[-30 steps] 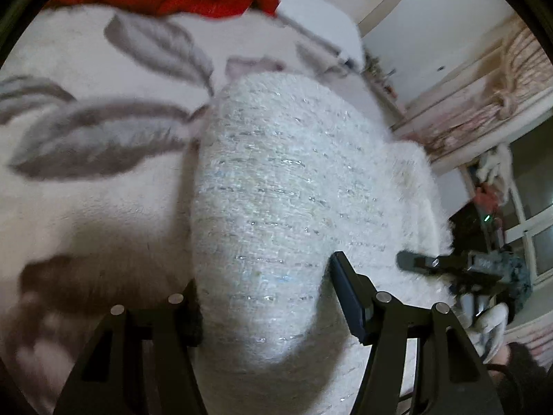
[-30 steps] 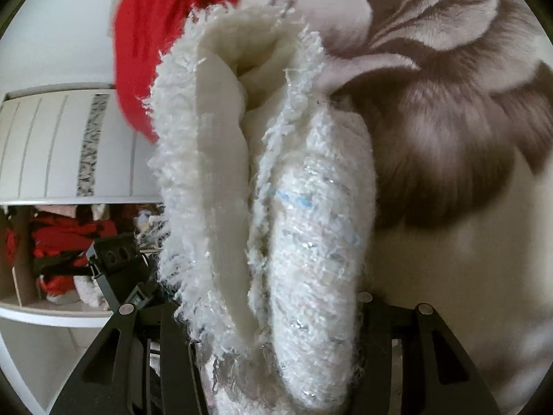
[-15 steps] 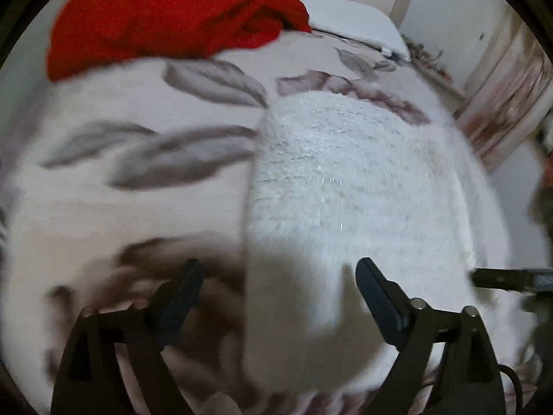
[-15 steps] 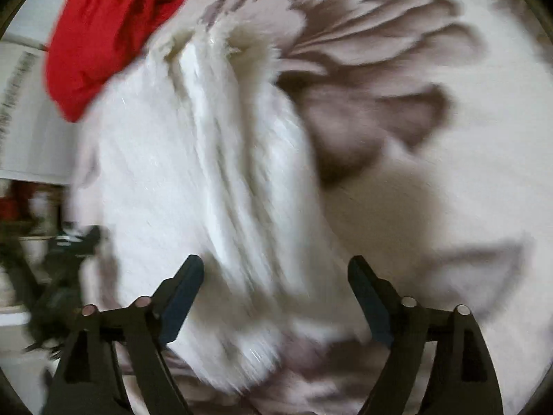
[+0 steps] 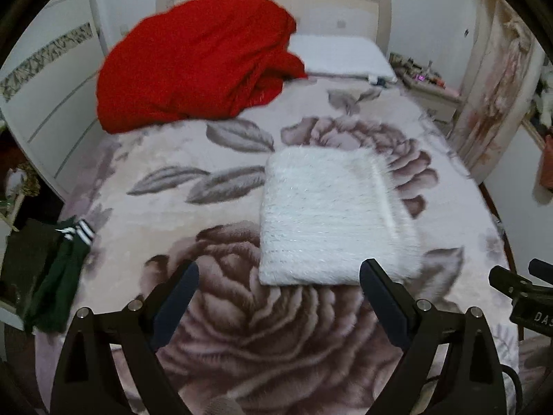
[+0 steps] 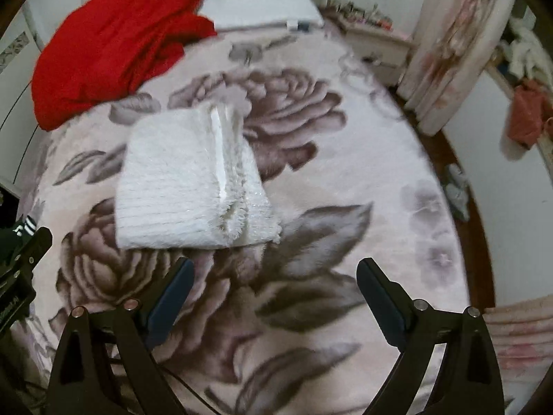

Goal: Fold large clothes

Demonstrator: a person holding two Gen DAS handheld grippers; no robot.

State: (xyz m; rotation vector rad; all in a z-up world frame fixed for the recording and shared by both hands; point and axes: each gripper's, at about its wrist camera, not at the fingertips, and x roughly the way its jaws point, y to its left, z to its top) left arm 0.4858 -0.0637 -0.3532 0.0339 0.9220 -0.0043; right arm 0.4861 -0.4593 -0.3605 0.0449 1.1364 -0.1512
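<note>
One white fuzzy knitted garment [image 5: 331, 218], folded into a thick rectangle with its layered edges showing along one side, lies flat in the middle of the rose-patterned plush bedspread [image 5: 276, 328]. Nothing presses on it. Both claws hang above the bed, clear of the bundle: the left gripper [image 5: 278, 297] has its jaws spread wide and opening, with only blanket between them, and the right gripper [image 6: 274, 288] is likewise wide, opening and empty, its near edge just short of the fold. I judge this piece finished and let go, so the step in hand is the release and retreat. Beyond it, a crumpled red fabric heap [image 5: 197, 62] sits near the white pillow [image 5: 342, 55] at the headboard, and a dark green garment with white stripes [image 5: 65, 263] drapes over the bed's left edge. The next move probably calls for reaching to one of these, dragging it onto open blanket and spreading it flat before any fold.
</note>
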